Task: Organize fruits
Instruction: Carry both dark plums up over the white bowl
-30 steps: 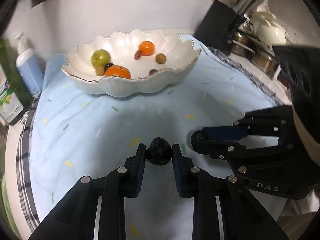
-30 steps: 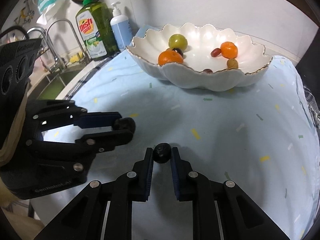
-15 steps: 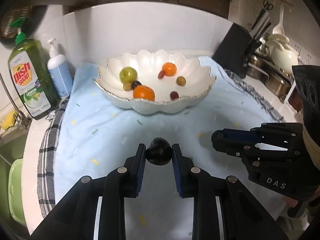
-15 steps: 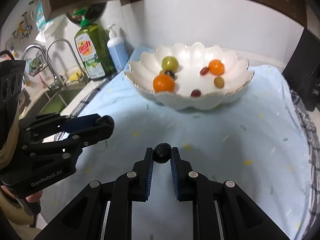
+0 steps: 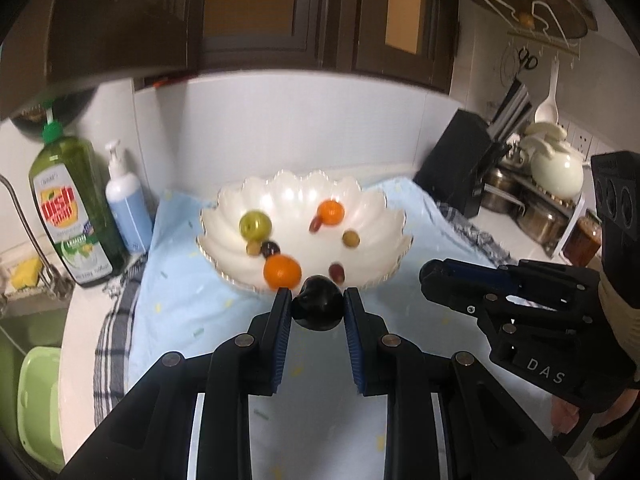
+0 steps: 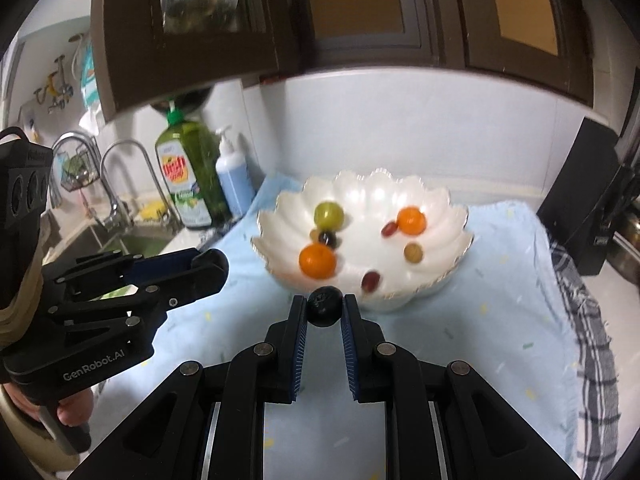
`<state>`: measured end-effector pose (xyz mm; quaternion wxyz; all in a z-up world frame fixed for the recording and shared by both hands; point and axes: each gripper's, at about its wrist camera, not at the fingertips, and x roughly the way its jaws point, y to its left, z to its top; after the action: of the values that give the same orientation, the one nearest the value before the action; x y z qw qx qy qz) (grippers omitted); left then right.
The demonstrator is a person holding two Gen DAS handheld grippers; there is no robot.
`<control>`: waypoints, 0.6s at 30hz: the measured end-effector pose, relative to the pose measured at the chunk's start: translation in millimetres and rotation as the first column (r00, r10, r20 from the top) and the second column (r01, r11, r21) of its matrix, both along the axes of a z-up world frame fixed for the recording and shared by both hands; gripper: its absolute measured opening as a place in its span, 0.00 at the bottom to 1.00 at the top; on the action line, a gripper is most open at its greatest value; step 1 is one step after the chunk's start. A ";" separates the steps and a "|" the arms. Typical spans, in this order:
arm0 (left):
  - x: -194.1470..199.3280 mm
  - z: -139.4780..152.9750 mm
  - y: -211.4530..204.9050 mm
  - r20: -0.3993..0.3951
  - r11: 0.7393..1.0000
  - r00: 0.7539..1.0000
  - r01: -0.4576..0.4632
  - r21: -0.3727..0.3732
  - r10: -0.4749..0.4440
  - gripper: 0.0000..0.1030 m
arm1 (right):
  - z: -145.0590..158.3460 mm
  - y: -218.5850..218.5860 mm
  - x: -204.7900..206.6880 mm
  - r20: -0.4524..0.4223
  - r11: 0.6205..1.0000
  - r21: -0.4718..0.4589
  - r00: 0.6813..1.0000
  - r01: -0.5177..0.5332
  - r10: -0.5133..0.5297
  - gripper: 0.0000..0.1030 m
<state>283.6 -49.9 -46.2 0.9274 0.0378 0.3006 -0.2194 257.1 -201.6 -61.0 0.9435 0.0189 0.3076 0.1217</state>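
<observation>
The left gripper [image 5: 318,310] pinches a glossy black, rounded fruit with a small point at one side [image 5: 319,309] between its blue-padded tips, and the right gripper [image 6: 323,307] pinches a smaller, matt dark berry [image 6: 323,306] in the same way. Both fruits hang above the pale blue speckled cloth [image 5: 192,308], just short of the near rim of the white scalloped ceramic bowl [image 6: 452,216], which already holds two small oranges, a green round fruit and several grapes.

The main risk is a drop short of the bowl. Each fruit sits at the very tips of the pads, so a slight slackening or a jolt could let it slip onto the cloth and roll toward the sink at the left. The glossy fruit looks smooth and likely slippery; too hard a squeeze could squirt it out or bruise it.

The two grippers are near each other, so converging on the bowl together could knock them. Coming in low could clip the scalloped rim and shift the bowl.
</observation>
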 end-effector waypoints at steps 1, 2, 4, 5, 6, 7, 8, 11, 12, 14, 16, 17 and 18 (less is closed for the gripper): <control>1.5 3.5 -0.9 0.008 1.000 1.000 0.000 -0.003 0.000 0.26 | 4.7 -1.6 0.8 0.014 1.000 0.002 1.000 0.004 -0.004 0.18; 3.5 7.6 -2.2 0.017 1.000 1.000 -0.004 -0.005 0.004 0.26 | 8.0 -3.4 1.5 0.024 1.000 0.002 1.000 0.006 -0.006 0.18; 6.4 14.0 -4.5 0.030 1.000 1.000 -0.008 -0.009 0.008 0.26 | 13.8 -5.3 3.1 0.040 1.000 0.001 0.999 0.012 -0.012 0.18; 8.6 17.9 -6.3 0.037 1.000 0.999 -0.012 -0.010 0.012 0.26 | 16.6 -6.6 4.3 0.049 1.000 0.003 0.999 0.015 -0.015 0.18; 9.9 20.4 -7.4 0.043 1.000 0.999 -0.016 -0.010 0.017 0.26 | 18.4 -7.9 5.5 0.055 1.000 0.003 0.998 0.020 -0.020 0.18; 11.3 22.6 -8.6 0.052 1.000 0.998 -0.021 -0.008 0.021 0.26 | 21.4 -9.6 7.8 0.063 1.000 0.004 0.998 0.022 -0.022 0.18; 12.7 25.1 -10.0 0.061 1.000 0.998 -0.024 -0.004 0.024 0.26 | 23.0 -10.4 9.4 0.067 1.000 0.003 0.997 0.023 -0.023 0.18; 18.8 31.2 -15.4 0.069 1.000 0.997 -0.025 -0.007 0.026 0.26 | 27.9 -14.5 15.5 0.077 1.000 0.003 0.997 0.031 -0.031 0.18; 21.2 32.3 -17.2 0.068 1.000 0.997 -0.025 -0.006 0.026 0.26 | 29.4 -16.5 18.7 0.079 0.999 0.005 0.996 0.034 -0.034 0.18; 27.6 34.4 -22.2 0.065 1.000 0.998 -0.026 -0.008 0.027 0.26 | 31.1 -19.4 24.6 0.077 0.999 0.004 0.996 0.039 -0.039 0.18; 33.9 35.3 -25.7 0.057 1.000 0.998 -0.029 -0.010 0.029 0.26 | 32.7 -22.1 31.1 0.080 0.999 0.000 0.996 0.049 -0.048 0.18; 38.5 35.9 -28.1 0.053 0.999 0.998 -0.032 -0.010 0.032 0.26 | 33.3 -24.0 35.4 0.078 0.999 -0.003 0.996 0.053 -0.052 0.18; 41.8 36.0 -30.0 0.052 0.999 0.998 -0.036 -0.010 0.036 0.26 | 33.6 -25.6 38.3 0.077 0.998 -0.006 0.995 0.057 -0.057 0.18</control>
<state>325.4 -79.9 -10.2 0.9389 0.0339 0.2760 -0.2028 295.3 -227.2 -27.4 0.9577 0.0191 0.2711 0.0940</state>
